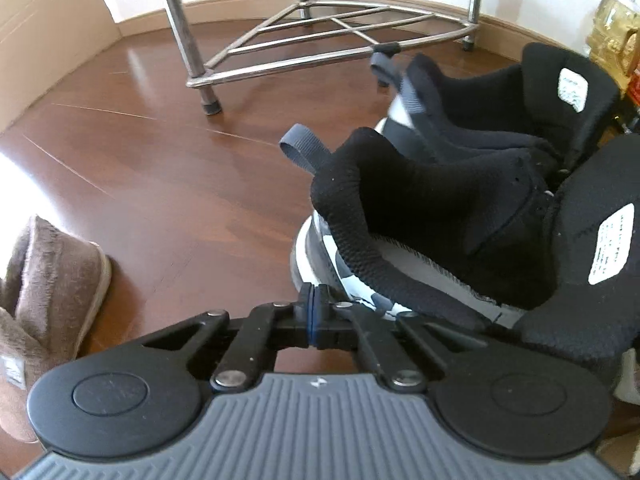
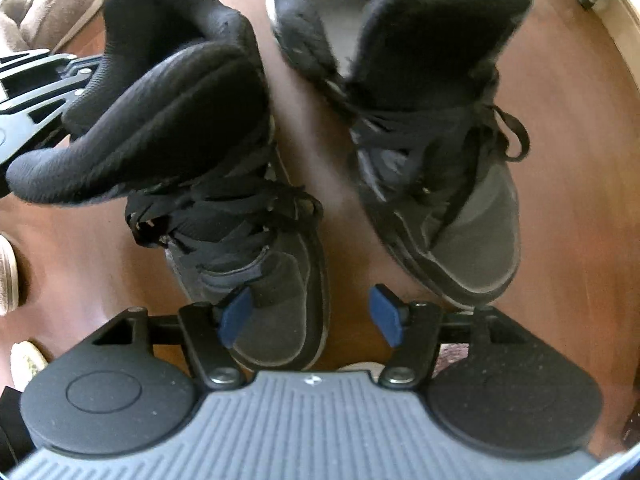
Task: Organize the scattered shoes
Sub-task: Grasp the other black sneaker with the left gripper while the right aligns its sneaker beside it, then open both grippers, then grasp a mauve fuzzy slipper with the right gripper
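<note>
Two black high-top sneakers stand side by side on the brown wooden floor. In the left wrist view the near sneaker [image 1: 420, 216] shows its open collar and grey heel loop, with the far sneaker [image 1: 520, 100] behind it. My left gripper [image 1: 314, 308] is shut with nothing visible between its pads, just beside the near sneaker's heel side. From straight above, my right gripper [image 2: 311, 316] stands open over the toe of the left sneaker [image 2: 240, 200]. One blue pad [image 2: 236, 314] is above the toe cap. The right sneaker [image 2: 440, 160] lies apart to the right.
Brown plush slippers [image 1: 52, 272] lie at the left, and appear again as slippers [image 2: 52, 8]. A metal rack [image 1: 300, 40] stands by the far wall, a cardboard sheet [image 1: 40, 40] to its left. A yellow bottle [image 1: 612, 36] is behind the sneakers. Other light shoes [image 2: 8, 272] show at the left edge.
</note>
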A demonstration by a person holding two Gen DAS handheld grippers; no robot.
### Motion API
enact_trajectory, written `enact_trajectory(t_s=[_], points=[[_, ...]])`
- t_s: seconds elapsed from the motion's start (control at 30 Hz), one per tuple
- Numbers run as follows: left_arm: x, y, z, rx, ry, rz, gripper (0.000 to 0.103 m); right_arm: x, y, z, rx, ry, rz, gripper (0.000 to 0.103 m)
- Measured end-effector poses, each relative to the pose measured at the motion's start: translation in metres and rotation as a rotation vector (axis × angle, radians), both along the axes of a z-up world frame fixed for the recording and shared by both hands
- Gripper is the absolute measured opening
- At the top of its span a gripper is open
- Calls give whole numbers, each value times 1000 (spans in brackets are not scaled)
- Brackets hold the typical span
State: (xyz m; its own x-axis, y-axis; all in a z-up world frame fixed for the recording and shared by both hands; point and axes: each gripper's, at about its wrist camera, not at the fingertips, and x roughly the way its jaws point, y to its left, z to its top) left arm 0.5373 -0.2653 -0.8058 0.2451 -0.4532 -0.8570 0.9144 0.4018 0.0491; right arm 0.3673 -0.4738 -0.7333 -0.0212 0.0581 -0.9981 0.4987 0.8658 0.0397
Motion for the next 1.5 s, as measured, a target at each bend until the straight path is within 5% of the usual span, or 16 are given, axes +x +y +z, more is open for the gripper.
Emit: enact_trajectory(t_s=[0.37,0.43,0.47,0.5,0.53,0.7,0.83,0.9,1.1,1.3,1.5], points=[[2,0,-3,19,60,89,0,3,16,16,-72,-6,30,71],[5,7,-1,20,91,128,17,3,20,26,-70,-26,2,76],[4,15,1,12,106,140,38,3,22,32,-60,-40,-16,81],[4,23,4,4,122,153,54,2,25,42,-42,-66,-43,81],[2,35,10,-10,134,168,56,0,28,54,-32,-98,-64,82],[-9,110,38,-52,178,224,65,-20,56,119,-65,-324,-110,84],[-13,174,49,-34,162,372,65,-13,61,157,-62,-546,26,88],[-10,210,51,-14,156,490,65,18,81,160,-39,-616,183,90],[21,277,61,-66,141,793,65,120,144,104,70,-566,441,89],[28,310,64,-81,109,850,65,261,206,73,112,-652,613,87],[25,349,57,-23,66,912,66,383,254,31,-55,-671,733,86]])
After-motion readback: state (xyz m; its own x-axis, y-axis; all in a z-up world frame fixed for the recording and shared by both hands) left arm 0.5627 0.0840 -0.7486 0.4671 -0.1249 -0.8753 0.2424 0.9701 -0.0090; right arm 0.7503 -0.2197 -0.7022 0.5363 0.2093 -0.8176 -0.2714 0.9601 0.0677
